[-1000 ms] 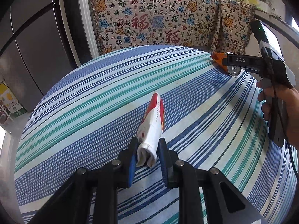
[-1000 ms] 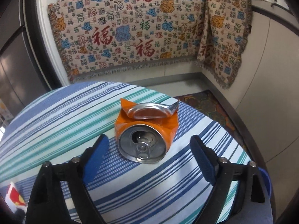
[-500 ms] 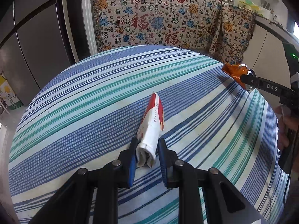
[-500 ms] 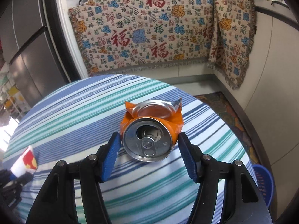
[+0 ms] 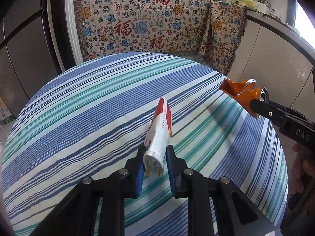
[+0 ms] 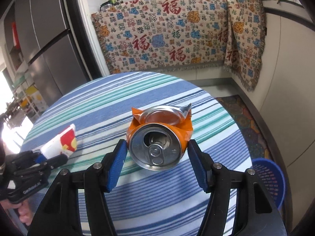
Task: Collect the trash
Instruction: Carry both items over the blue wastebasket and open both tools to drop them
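While left claw (image 5: 154, 164) clenches red-white wrapper (image 5: 160, 129), long axis pointing away, right claw (image 6: 156, 155) grips crushed can (image 6: 159, 139).

A crushed orange can (image 6: 157, 137), silver top with open tab facing the camera, is held off the tabletop (image 6: 118, 102). A flattened red-and-white carton (image 5: 160, 129) points forward, tilted, also lifted.

My left jaws hold a flattened packet (image 5: 160, 129) over the middle of the tabletop (image 5: 78, 118), its free end pointing toward the far edge. My right jaws hold a crushed can (image 6: 159, 139) over the tabletop's right edge, right of the packet. A basket (image 6: 269, 179) stands on the floor below that edge. A hanging cloth (image 6: 167, 37) lies behind the far edge.
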